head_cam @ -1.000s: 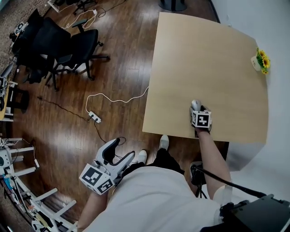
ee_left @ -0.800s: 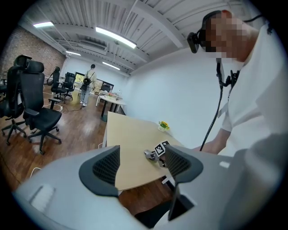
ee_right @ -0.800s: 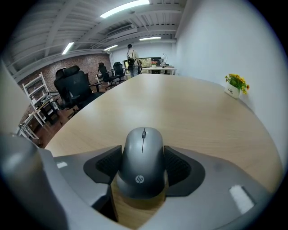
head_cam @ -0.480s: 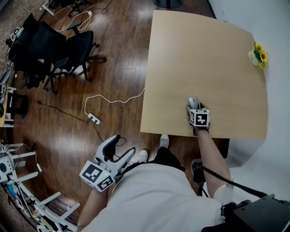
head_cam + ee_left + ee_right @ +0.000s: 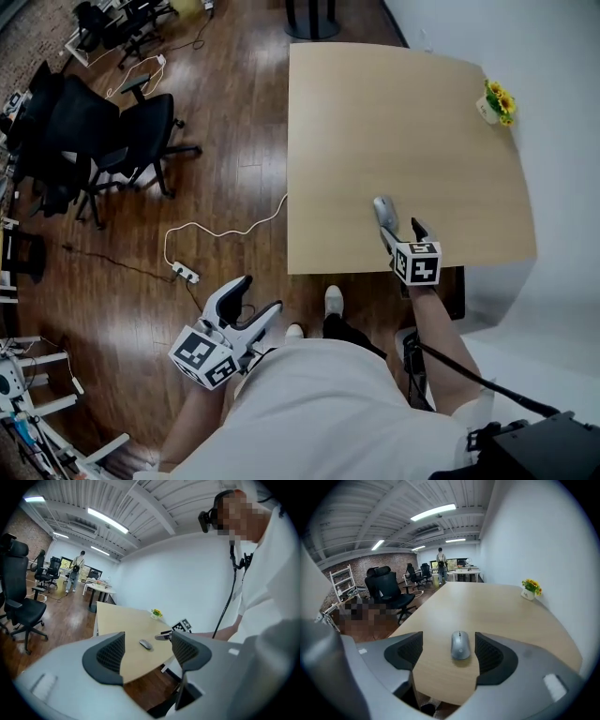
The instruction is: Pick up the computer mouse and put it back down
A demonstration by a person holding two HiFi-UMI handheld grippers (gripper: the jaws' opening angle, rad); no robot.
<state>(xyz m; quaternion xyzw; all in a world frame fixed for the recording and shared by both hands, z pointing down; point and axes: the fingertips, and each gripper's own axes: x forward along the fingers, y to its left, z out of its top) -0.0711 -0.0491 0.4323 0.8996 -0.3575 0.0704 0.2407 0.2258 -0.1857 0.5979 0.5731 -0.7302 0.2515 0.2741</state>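
The grey computer mouse (image 5: 384, 210) lies flat on the light wooden table (image 5: 394, 122), close to its near edge. My right gripper (image 5: 401, 231) is open just behind the mouse, over that edge. In the right gripper view the mouse (image 5: 460, 645) rests on the table (image 5: 497, 606) between the spread fingertips of the gripper (image 5: 449, 635), untouched by either pad. My left gripper (image 5: 262, 292) is open and empty, held low beside the person over the wooden floor. In the left gripper view the mouse (image 5: 145, 644) shows far off between the left gripper's (image 5: 147, 652) jaws.
A small pot of yellow flowers (image 5: 495, 101) stands at the table's far right corner. Black office chairs (image 5: 103, 131) stand to the left on the floor. A white cable and power strip (image 5: 183, 272) lie near the table's left side. The person's shoes (image 5: 333, 300) are below the near edge.
My right gripper has drawn back toward the table's near edge, so the mouse now lies in front of it and plainly in sight. The left gripper has barely moved.
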